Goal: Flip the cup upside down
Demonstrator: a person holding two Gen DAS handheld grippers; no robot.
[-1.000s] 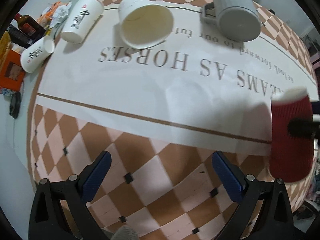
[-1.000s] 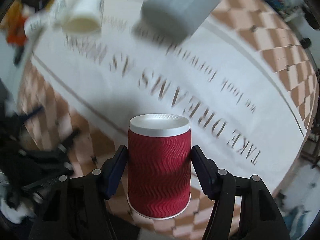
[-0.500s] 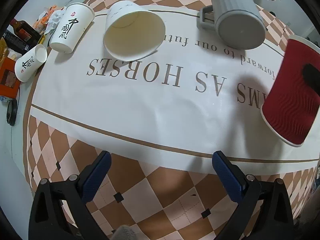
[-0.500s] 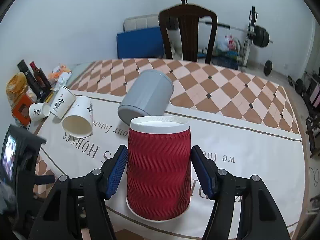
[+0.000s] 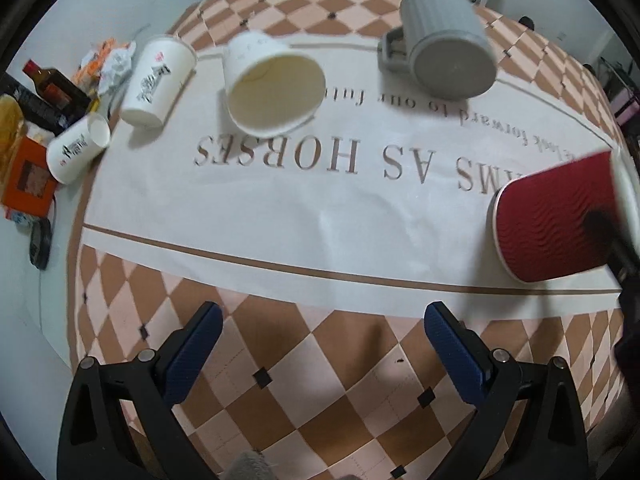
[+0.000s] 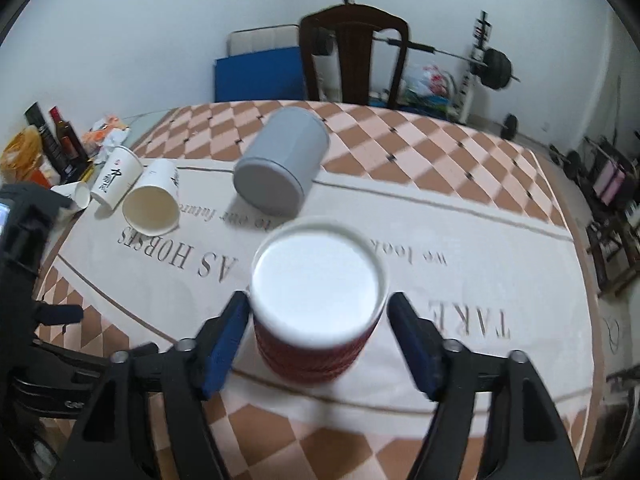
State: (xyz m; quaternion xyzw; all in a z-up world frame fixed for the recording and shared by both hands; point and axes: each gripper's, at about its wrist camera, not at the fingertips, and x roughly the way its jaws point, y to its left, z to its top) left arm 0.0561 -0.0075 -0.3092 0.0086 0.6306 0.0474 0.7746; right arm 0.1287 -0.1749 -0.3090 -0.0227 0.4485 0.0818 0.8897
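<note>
A red ribbed paper cup [image 6: 316, 320] stands upside down on the white table runner [image 6: 480, 264], its white base facing up. My right gripper [image 6: 320, 320] is open, its blue fingers either side of the cup with gaps showing. In the left wrist view the same red cup [image 5: 560, 220] sits at the right edge, blurred. My left gripper [image 5: 320, 344] is open and empty above the checkered tablecloth [image 5: 320, 380] near the front edge.
A grey mug [image 5: 448, 40] lies on its side at the back. A white paper cup [image 5: 272, 88] lies on its side, with two printed paper cups [image 5: 156, 80] further left. Bottles and snack packs [image 5: 36, 92] crowd the left edge. A wooden chair [image 6: 356, 56] stands behind the table.
The red cup went from held in the air to set down on the runner, base up. The right gripper's fingers have spread off it. The left gripper stayed put.
</note>
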